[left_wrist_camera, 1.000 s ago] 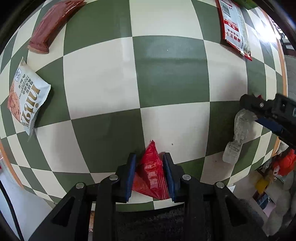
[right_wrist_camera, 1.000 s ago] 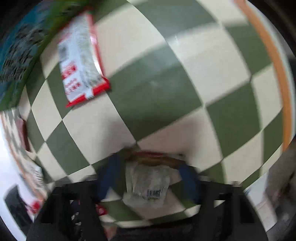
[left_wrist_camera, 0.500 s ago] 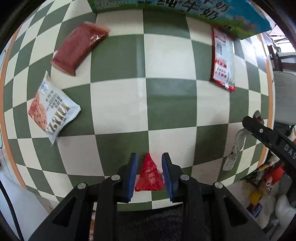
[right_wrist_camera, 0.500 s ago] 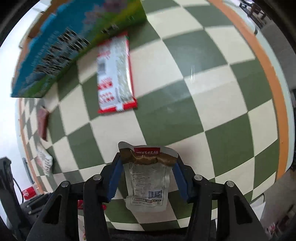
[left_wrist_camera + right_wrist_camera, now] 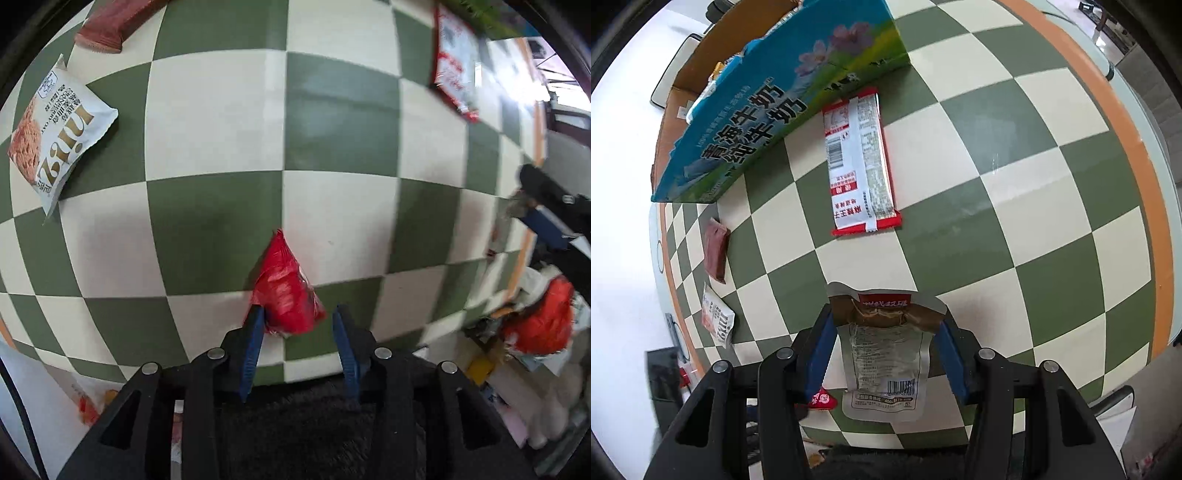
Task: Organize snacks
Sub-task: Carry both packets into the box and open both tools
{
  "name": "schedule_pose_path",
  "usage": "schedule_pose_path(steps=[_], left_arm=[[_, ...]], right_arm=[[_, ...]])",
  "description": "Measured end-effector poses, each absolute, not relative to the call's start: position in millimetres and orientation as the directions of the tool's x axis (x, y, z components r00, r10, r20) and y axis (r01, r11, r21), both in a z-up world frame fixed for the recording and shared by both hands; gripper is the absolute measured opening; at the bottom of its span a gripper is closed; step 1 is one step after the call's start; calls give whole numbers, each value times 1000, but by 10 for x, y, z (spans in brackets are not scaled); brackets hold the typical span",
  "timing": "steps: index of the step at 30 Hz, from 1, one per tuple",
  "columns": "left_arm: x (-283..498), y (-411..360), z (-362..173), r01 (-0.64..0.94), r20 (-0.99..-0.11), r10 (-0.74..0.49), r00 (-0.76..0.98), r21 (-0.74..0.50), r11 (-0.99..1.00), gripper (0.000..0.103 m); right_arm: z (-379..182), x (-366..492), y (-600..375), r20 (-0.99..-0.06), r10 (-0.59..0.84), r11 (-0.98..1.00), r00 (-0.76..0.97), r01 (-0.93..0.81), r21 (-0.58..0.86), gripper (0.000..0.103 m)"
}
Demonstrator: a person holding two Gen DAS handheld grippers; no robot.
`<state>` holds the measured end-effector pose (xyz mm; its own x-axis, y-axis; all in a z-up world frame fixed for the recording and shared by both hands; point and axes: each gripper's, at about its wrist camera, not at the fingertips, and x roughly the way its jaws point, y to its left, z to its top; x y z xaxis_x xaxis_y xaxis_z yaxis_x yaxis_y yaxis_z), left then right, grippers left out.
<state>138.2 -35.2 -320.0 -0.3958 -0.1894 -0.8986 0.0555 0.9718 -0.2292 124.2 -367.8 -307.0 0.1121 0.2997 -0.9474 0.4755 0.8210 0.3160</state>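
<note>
Two grippers: the right gripper [image 5: 884, 332] clamps a silver pouch [image 5: 884, 354], long axis along its fingers; the milk carton box [image 5: 775, 99] lies ahead-left. The left gripper [image 5: 297, 325] is opening around a red packet [image 5: 286, 291].

A green-and-cream checkered bench [image 5: 1015, 206] with an orange rim [image 5: 1137, 155] fills both views; bright daylight glares at the left view's upper right.

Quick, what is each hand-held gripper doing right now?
Left hand-held gripper: jaws opening, red snack packet between them, right pad clear of it.
Right hand-held gripper: closed on a silver pouch.
</note>
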Motion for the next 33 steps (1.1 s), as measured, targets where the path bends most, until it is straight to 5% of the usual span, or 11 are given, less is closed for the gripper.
schedule_pose_path(steps=[15,25,33], left_arm=[[1619,-413,-2779,44,-938,-220,-268,-241,970,33],[2773,-644,-1538,115,-947,-321,3,-318,941,33],[3944,-642,-1262,120,-958,-273,89,-262,958,33]], right_arm=[[-2900,1368,-3788,-936,322,817,146,456,352,55],[-2080,1865,-3920,-890,353,821,289,361,443,55],[-1462,2764,-4097,-887,280,874,367,283,394,56]])
